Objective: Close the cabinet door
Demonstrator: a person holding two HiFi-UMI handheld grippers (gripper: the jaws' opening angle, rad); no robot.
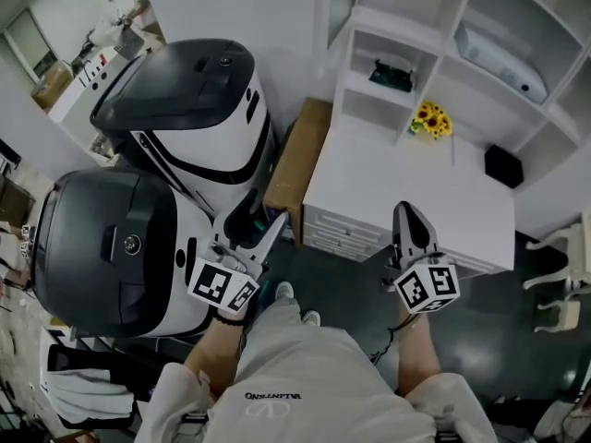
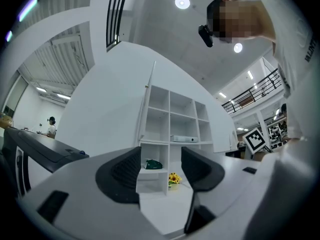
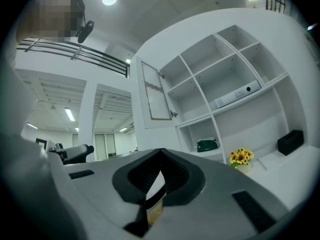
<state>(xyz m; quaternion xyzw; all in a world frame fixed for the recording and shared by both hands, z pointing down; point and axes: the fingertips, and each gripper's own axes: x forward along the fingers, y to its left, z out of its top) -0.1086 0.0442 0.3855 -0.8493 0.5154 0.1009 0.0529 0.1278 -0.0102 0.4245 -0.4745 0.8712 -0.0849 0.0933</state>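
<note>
Two grippers hang low in front of the furniture, neither touching anything. On the left gripper (image 2: 161, 166) the jaws are spread wide with nothing between them; through the gap, far beyond the fingers, show a lower cubby and a pot of yellow flowers (image 2: 173, 178). On the right gripper (image 3: 160, 154) the jaws meet at the tips and hold nothing, probably so the blunt tip can serve as a pusher. Above and left of those fingertips, well apart, the cabinet door (image 3: 155, 99) stands swung out on its hinges from the white shelf unit (image 3: 220, 79). Closing has not begun; the right gripper looks better placed to reach the door's free edge.
</note>
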